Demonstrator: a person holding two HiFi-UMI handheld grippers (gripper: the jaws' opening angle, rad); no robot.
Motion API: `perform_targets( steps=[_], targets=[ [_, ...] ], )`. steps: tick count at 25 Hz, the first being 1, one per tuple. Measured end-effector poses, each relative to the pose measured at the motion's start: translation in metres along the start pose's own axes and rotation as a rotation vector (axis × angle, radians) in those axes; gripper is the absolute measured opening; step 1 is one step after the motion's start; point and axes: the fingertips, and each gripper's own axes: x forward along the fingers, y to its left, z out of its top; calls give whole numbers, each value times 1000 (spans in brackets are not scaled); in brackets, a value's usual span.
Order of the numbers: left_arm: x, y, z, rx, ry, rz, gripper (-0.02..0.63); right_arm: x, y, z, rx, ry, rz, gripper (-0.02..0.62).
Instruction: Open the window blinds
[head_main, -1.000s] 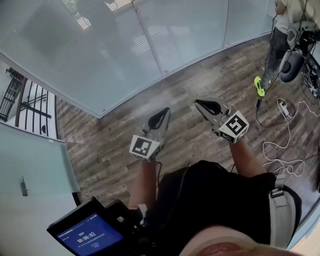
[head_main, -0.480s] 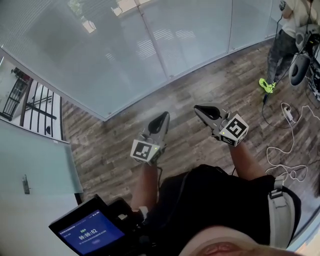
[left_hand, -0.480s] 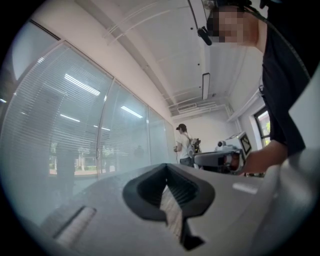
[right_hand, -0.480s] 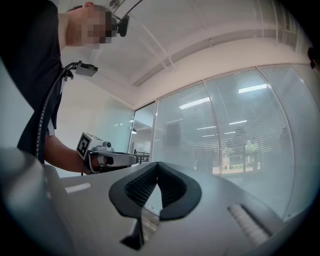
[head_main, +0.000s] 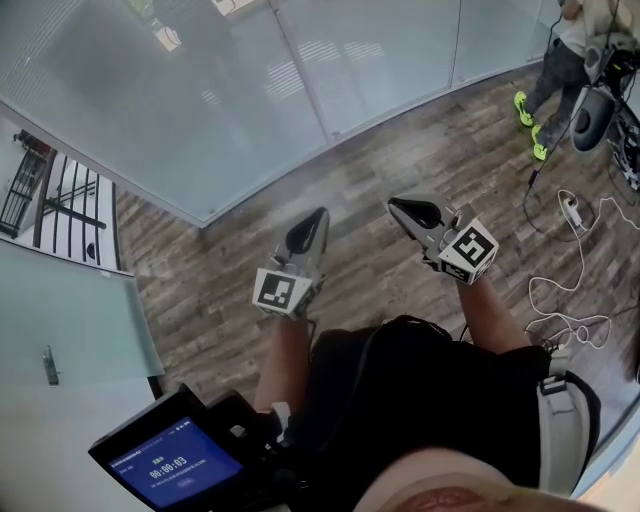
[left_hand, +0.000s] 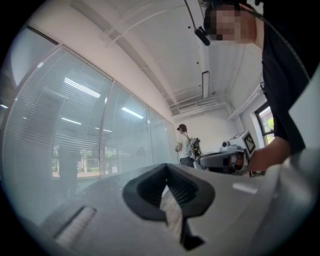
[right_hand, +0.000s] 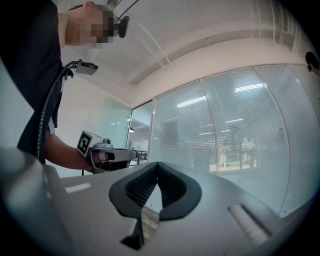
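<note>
Claws both empty and closed: left claw (head_main: 313, 218) with jaws together, right claw (head_main: 398, 206) the same, held side by side over wood floor (head_main: 400, 150). Window blinds (head_main: 180, 90) hang with slats down across glass wall (head_main: 380, 60) ahead, well apart from both claws. Second person (head_main: 560, 65) stands far right

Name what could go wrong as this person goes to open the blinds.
1. Loose cables lie on the floor at the right; stepping sideways could snag them.
2. The blinds seem to sit behind the glass wall, with no cord or wand in view, so the shut left gripper and right gripper might knock glass.
3. A bystander is close by.
</note>
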Motion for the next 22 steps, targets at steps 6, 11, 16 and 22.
perform_targets(
  steps=[6, 11, 16, 22],
  targets=[
    [2, 1, 1, -28, 13, 21, 3, -3, -4, -12, 31, 39, 8, 5],
    [8, 10, -10, -23, 22, 12, 3, 5, -11, -12, 19, 28, 0, 6],
    [22, 25, -23, -68, 41, -15, 3, 17, -23, -27, 33, 80, -18, 5],
    [52, 66, -43, -107, 15, -66, 3, 53, -58, -32, 10, 126, -64, 5]
  ],
)
